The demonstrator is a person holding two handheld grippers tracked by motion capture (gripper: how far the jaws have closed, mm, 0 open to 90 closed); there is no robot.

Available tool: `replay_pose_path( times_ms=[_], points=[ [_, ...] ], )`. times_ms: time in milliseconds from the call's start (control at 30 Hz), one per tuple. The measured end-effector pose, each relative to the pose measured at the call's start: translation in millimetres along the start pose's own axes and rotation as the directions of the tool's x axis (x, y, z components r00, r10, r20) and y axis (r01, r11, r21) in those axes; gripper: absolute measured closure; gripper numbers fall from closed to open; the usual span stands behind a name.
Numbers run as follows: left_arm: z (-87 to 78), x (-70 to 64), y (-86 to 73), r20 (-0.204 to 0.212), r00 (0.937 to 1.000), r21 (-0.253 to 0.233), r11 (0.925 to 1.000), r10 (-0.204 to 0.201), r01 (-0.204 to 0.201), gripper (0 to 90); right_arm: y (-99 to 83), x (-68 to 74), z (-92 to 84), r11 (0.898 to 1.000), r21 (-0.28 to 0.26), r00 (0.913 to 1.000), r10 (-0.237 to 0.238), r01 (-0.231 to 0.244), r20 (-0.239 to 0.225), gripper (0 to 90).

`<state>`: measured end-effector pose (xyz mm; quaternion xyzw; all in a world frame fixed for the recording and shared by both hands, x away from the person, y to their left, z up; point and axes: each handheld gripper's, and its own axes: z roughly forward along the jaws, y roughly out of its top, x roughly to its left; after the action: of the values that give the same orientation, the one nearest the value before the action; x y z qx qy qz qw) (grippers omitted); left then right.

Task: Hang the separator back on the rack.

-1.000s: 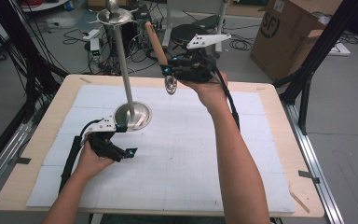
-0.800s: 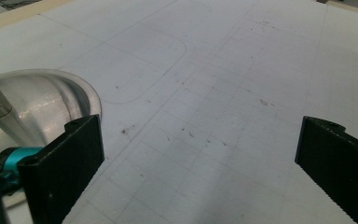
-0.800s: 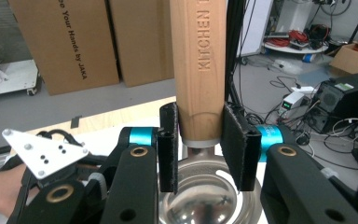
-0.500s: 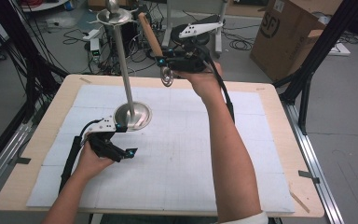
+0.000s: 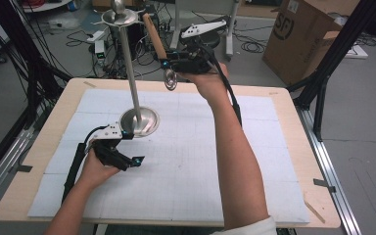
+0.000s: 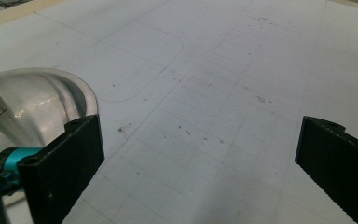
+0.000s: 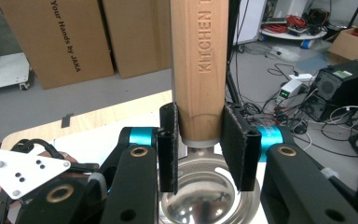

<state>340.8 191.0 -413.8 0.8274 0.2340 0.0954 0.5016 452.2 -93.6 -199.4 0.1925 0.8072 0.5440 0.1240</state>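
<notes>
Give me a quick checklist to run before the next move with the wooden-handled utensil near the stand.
1. Right gripper clamped on the wooden handle: ok, both pads press its lower end.
2. Utensil's metal bowl free of the stand's pole: ok, a gap shows in the high view.
3. Utensil off the table: ok, held up over the far edge.
4. Left gripper empty: ok, jaws wide open over the mat.
5. Stand base steadied: cannot tell; the left gripper sits right beside it, contact unclear.
6. Top disc of the stand has a free hook: cannot tell, too small.
</notes>
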Motion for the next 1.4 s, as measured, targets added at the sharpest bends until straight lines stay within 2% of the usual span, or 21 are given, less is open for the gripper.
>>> replay_pose_path(
  times_ms=[300, 700, 1400],
  points=[
    [-0.9, -0.7, 0.3, 0.004, 1.0, 0.0, 1.0, 0.004, -0.004, 1.7, -1.3, 0.9, 8.0, 1.0, 0.023, 1.0, -0.002, 0.002, -0.004, 68.4],
    [-1.2, -1.0, 0.1, 0.0, 1.0, 0.0, 1.0, 0.001, -0.001, 1.7, -2.3, 3.8, 17.1, 1.0, 0.029, 0.9997, -0.003, 0.004, -0.026, 68.4],
    [-1.5, -0.4, -0.9, 0.003, 1.0, 0.003, 1.0, -0.002, 0.002, 1.7, 1.0, 7.1, 30.1, 0.997, 0.075, 0.9996, -0.014, 0.015, -0.023, 67.9]
  ],
)
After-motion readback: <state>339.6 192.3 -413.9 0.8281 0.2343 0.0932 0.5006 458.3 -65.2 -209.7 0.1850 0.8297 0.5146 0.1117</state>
